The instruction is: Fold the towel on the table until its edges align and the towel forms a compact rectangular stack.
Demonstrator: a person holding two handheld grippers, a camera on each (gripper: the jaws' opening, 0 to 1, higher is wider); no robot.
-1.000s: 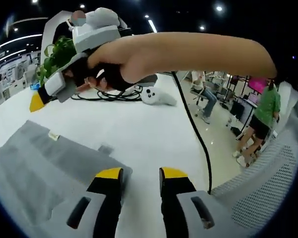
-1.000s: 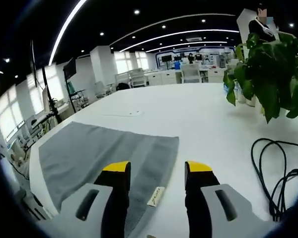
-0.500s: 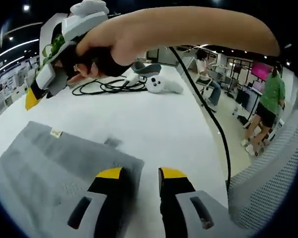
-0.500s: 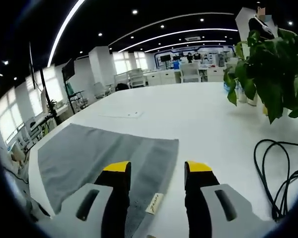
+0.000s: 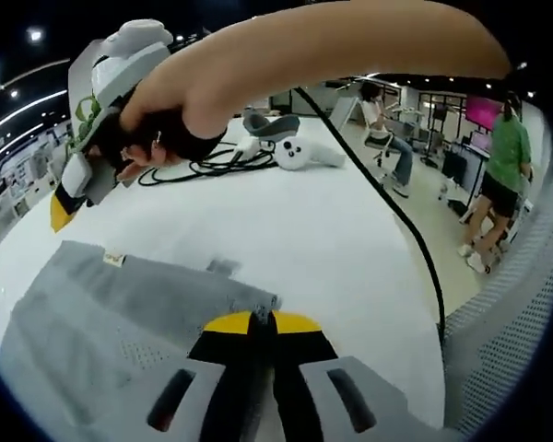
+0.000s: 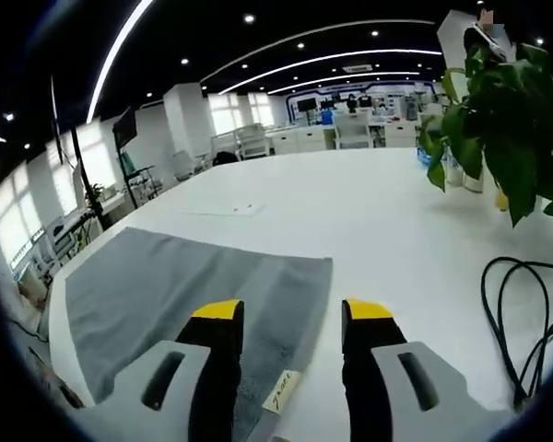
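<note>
A grey towel [image 5: 101, 331] lies flat on the white table [image 5: 332, 239], with a small label [image 5: 113, 260] at its far edge. My left gripper [image 5: 263, 322] is shut, its yellow-tipped jaws pressed together on the towel's near corner. A hand holds my right gripper [image 5: 63, 210] above the towel's far corner, at the top left of the left gripper view. In the right gripper view, the right gripper [image 6: 293, 313] stands open over the towel [image 6: 166, 285]. The corner with the label [image 6: 281, 391] lies between its jaws.
Black cables [image 5: 203, 161] and a white controller [image 5: 300, 155] lie at the table's far end. A potted plant [image 6: 507, 110] and a black cable [image 6: 535, 322] sit right of the towel. A mesh chair [image 5: 507, 350] and people stand beyond the table edge.
My left gripper's jaws have gone from open to shut on the towel's near corner. The right gripper has stayed open and sunk slightly toward the labelled corner.
</note>
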